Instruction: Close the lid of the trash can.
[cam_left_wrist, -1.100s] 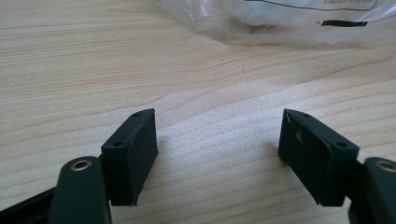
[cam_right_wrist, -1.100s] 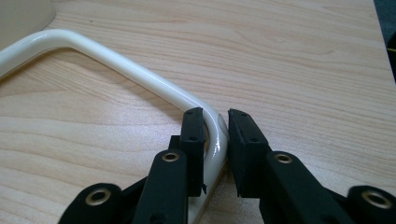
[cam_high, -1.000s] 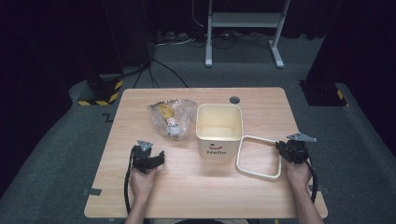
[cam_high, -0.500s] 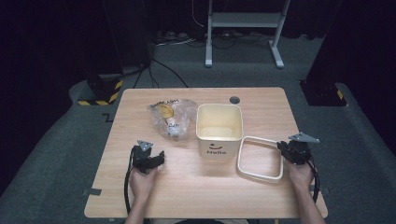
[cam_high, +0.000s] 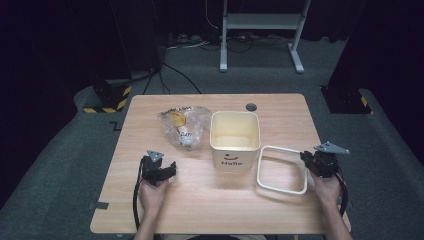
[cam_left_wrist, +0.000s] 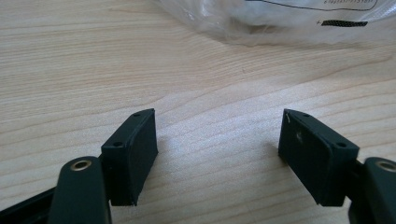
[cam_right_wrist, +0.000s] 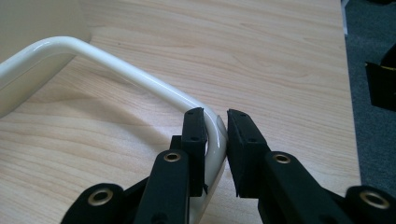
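Right gripper (cam_right_wrist: 215, 128) higher, clenched on white frame (cam_high: 265, 151) (left gripper (cam_left_wrist: 217, 144) released), tub (cam_high: 235, 130) beside.

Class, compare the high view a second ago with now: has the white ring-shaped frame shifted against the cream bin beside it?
Yes, slightly. The white frame, clamped at its right side by the right gripper, has its gripped edge a little higher and farther up the view, relative to the cream bin.

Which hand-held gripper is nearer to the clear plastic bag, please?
Left. The left hand-held gripper sits open on the table just short of the plastic bag; the right hand-held gripper is across the bin, clamped on the white frame.
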